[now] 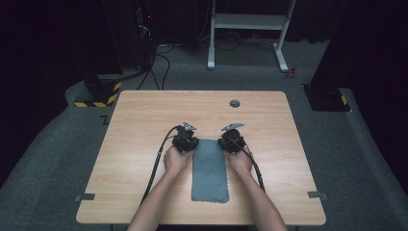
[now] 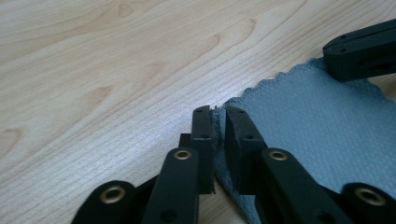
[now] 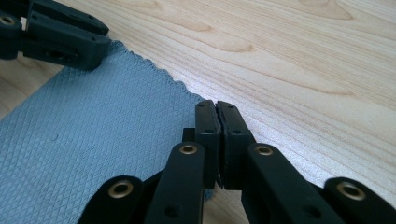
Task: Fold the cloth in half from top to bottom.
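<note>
High view: left gripper (image 1: 185, 143) and right gripper (image 1: 231, 141) each pinch a far corner of the grey cloth (image 1: 210, 171); corners secured, cloth lying flat, fold pending.

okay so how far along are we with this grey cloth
Done: the cloth lies flat, folded into a narrow strip on the table. In hand: the left gripper and right gripper each pinch a far corner. Left: likely folding that end toward the person.
</note>
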Available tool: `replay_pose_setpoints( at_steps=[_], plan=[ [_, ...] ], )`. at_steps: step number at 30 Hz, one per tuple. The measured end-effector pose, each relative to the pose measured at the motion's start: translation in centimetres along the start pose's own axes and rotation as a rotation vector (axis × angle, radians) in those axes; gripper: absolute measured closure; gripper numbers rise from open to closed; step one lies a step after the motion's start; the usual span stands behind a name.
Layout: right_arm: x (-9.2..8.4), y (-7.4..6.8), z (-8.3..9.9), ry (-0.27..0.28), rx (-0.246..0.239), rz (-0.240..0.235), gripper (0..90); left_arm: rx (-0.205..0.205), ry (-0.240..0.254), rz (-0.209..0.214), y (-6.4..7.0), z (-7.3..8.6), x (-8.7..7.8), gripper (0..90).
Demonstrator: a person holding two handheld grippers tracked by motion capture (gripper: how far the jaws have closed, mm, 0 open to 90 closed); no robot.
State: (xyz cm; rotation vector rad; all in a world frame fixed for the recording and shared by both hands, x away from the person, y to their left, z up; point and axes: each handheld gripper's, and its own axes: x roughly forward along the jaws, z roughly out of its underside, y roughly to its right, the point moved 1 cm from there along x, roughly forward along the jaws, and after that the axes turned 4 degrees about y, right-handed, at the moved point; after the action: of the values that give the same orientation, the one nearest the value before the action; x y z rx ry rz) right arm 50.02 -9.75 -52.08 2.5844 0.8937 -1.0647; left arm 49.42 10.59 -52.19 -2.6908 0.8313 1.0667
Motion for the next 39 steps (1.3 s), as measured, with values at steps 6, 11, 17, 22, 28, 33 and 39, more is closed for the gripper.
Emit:
replay_pose_setpoints(
  at_steps=[6, 11, 17, 22, 28, 33, 39],
  plan=[
    [0.0, 0.2, -0.1, 0.0, 0.004, -0.012, 89.6, -0.04, 0.004, 0.053, -0.6, 0.0, 0.0, 88.7],
    [-1.1, 0.1, -0.4, 0.041, 0.011, -0.031, 89.7, -0.05, 0.035, 0.077, -0.9, -0.4, -0.9, 89.1],
    [-2.2, 0.2, -1.0, 0.07, -0.003, -0.053, 89.8, -0.029, 0.041, 0.084, -0.9, -0.8, -1.5, 89.2],
    [-2.9, 0.2, -1.7, 0.097, -0.005, -0.043, 89.9, -0.028, 0.067, 0.093, -1.1, -1.9, -2.1, 89.2],
    [-3.3, 1.0, -2.3, 0.103, 0.016, -0.021, 89.9, -0.022, 0.082, 0.106, -1.1, -3.5, -2.3, 89.3],
    [-3.5, 1.6, -3.5, 0.114, 0.022, -0.008, 89.9, -0.024, 0.103, 0.1, -1.4, -4.4, -2.4, 89.3],
    [-3.8, 1.7, -4.4, 0.122, 0.011, 0.011, 89.9, -0.018, 0.106, 0.089, -1.4, -5.4, -2.7, 89.2]
  ],
)
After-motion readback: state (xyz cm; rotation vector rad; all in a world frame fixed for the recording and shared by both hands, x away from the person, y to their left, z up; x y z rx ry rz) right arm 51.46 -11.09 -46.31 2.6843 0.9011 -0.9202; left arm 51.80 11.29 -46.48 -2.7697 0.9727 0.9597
